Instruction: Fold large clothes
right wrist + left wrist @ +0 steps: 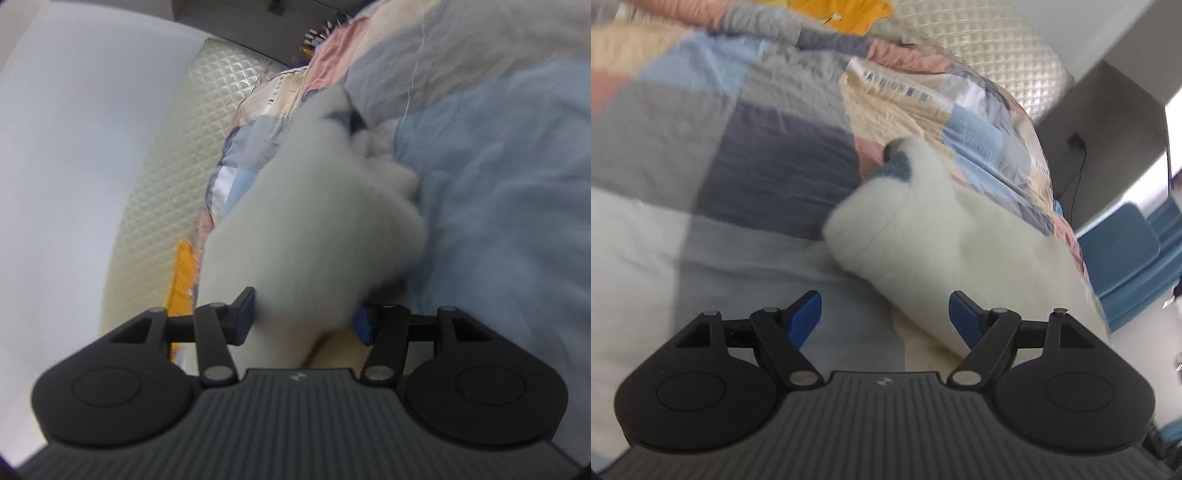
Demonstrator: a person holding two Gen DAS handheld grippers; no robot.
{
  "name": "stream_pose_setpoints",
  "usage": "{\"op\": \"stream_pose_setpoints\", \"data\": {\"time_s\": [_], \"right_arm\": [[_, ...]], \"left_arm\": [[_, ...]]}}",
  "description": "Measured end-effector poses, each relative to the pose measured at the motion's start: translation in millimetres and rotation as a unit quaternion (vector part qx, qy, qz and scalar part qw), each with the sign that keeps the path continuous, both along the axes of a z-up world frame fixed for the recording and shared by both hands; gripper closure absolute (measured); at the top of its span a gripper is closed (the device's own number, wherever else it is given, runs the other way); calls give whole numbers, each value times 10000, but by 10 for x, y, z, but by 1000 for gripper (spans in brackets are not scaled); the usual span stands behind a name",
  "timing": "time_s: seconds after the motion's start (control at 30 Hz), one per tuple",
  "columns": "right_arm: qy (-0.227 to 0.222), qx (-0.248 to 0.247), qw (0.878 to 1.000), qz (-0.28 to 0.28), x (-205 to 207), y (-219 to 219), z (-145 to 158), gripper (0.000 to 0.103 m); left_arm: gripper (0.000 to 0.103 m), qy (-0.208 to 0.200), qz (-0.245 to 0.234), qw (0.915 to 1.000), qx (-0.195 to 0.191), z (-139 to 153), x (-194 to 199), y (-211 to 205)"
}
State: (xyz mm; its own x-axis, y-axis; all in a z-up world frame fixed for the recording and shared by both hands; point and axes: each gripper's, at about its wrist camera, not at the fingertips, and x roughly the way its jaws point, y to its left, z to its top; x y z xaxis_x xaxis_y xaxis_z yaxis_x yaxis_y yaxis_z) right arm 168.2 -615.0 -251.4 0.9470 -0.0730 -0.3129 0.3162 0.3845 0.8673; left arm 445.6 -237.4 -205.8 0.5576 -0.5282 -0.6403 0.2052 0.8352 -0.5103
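Both tongs flank one white fleece garment (314,221) between their jaws.

Place: I read this as a home bedroom.
Bed: pastel patchwork quilt (768,122) spread wide.
Headboard: cream diamond-quilted padded panel (177,177).
Wall: plain white wall (74,147).
Seat: blue cushioned chair (1123,243) beside bed.

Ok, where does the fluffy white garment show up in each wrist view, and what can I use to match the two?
Left wrist view: the white garment lies right of centre on the patchwork quilt, reaching down to the right blue pad.
Right wrist view: the white garment fills the centre, running down between the blue pads.
Shared landmark: the cream quilted headboard, top right in the left view, left of centre in the right.
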Motion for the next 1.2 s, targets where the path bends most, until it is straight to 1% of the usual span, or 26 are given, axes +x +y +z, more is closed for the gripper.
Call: {"op": "stream_pose_setpoints", "data": {"time_s": [0.07, 0.13, 0.23, 0.3, 0.47, 0.53, 0.6, 0.63, 0.67, 0.7, 0.73, 0.8, 0.9, 0.97, 1.03, 1.1, 1.13, 1.2], "right_arm": [[134, -339, 9993, 35, -83, 160, 144, 47], [152, -720, 9972, 143, -151, 304, 352, 47], [173, -1362, 9901, 285, -161, 489, 815, 47], [-9, -1736, 9840, 399, -218, 631, 1161, 47], [-262, -2794, 9588, 450, -505, 1059, 2014, 46], [-241, -3170, 9472, 411, -673, 1202, 2271, 46], [-229, -3467, 9369, 375, -820, 1361, 2482, 46], [-248, -3588, 9324, 353, -917, 1446, 2569, 46], [-273, -3693, 9283, 330, -1000, 1517, 2644, 46], [-306, -3792, 9243, 313, -1079, 1590, 2706, 42], [-336, -3884, 9204, 302, -1148, 1656, 2755, 35], [-367, -4000, 9154, 264, -1279, 1765, 2810, 35], [-315, -4244, 9045, 280, -1420, 1941, 2885, 35], [-295, -4378, 8982, 276, -1513, 2029, 2913, 35], [-264, -4473, 8937, 251, -1605, 2093, 2931, 35], [-239, -4525, 8911, 241, -1708, 2144, 2938, 34], [-240, -4545, 8901, 226, -1756, 2164, 2933, 31], [-179, -4587, 8883, 169, -1846, 2207, 2893, 28]], "left_arm": [[23, -161, -28, 9997, 179, 241, -139, 38], [23, -354, 3, 9984, 434, 525, -283, 50], [23, -774, -110, 9954, 555, 1006, -525, 83], [23, -1083, -225, 9920, 616, 1347, -709, 102], [23, -1819, -447, 9798, 692, 2160, -1287, 255], [22, -2063, -508, 9740, 780, 2452, -1535, 341], [15, -2377, -480, 9656, 937, 2688, -1793, 428], [13, -2484, -483, 9622, 1010, 2773, -1912, 477], [13, -2545, -513, 9598, 1066, 2840, -2018, 521], [13, -2595, -558, 9576, 1118, 2894, -2113, 560], [13, -2652, -580, 9552, 1177, 2936, -2204, 605], [11, -2716, -571, 9527, 1237, 3010, -2371, 702], [5, -2785, -599, 9514, 1167, 3075, -2617, 871], [3, -2826, -578, 9502, 1179, 3098, -2769, 956], [2, -2880, -615, 9479, 1212, 3088, -2917, 1024], [0, -2989, -802, 9426, 1256, 3047, -3055, 1061], [0, -3008, -866, 9402, 1341, 3011, -3112, 1067], [0, -3001, -785, 9402, 1405, 2930, -3251, 1103]]}}
